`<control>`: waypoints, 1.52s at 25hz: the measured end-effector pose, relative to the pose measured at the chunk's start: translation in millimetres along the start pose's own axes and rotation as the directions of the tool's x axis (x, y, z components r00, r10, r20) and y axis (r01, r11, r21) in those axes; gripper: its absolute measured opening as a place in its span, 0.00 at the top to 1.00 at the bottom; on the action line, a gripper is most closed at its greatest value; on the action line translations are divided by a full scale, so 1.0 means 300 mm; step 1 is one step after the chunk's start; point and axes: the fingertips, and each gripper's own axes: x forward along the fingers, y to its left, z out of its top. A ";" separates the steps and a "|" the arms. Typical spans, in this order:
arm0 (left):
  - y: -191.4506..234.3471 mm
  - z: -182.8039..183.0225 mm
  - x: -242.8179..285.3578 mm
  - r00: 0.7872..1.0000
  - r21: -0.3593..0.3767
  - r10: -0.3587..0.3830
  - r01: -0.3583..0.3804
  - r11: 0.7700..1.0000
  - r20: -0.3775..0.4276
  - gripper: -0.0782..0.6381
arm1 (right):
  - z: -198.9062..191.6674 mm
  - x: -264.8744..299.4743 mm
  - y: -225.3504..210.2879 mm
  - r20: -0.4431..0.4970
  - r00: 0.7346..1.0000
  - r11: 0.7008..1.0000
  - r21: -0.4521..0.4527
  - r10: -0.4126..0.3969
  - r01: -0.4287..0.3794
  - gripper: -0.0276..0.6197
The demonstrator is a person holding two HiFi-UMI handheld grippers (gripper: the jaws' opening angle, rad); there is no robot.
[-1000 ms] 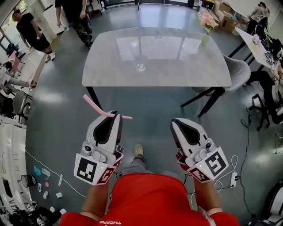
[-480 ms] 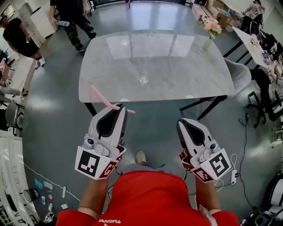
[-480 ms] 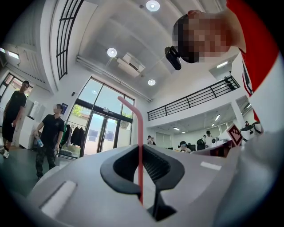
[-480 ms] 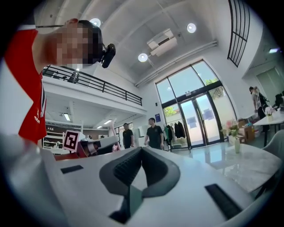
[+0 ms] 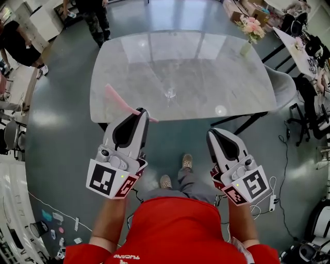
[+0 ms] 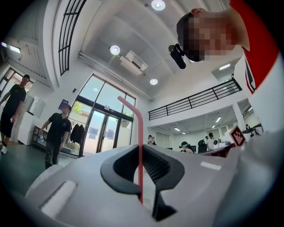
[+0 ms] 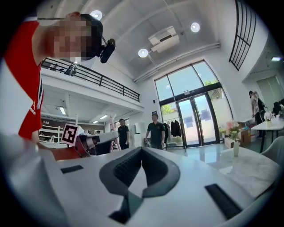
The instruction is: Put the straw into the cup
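A clear cup [image 5: 170,94] stands near the front edge of the marble table [image 5: 206,67]. My left gripper [image 5: 142,112] is shut on a pink straw [image 5: 116,99], which lies crosswise in the jaws and sticks out mostly to the left. It hovers at the table's front edge, left of the cup. In the left gripper view the straw [image 6: 136,119] rises upright between the closed tips of that gripper [image 6: 141,153]. My right gripper [image 5: 212,132] is shut and empty, short of the table's edge, right of the cup. In its own view the right gripper [image 7: 142,150] holds nothing.
A vase of flowers [image 5: 251,31] stands on the table's far right corner. A grey chair [image 5: 286,85] sits at the right end. People [image 5: 95,15] stand beyond the table's far left. Cables [image 5: 268,203] lie on the floor at right.
Both grippers have moved forward toward the table, which now lies closer in the head view. The left gripper has kept the straw throughout.
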 end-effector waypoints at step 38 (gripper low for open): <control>0.304 -0.536 0.595 0.935 -0.005 0.270 -0.278 0.960 -0.229 0.85 | -0.053 0.387 -0.544 -0.066 0.978 0.973 -0.108 0.199 -0.205 0.95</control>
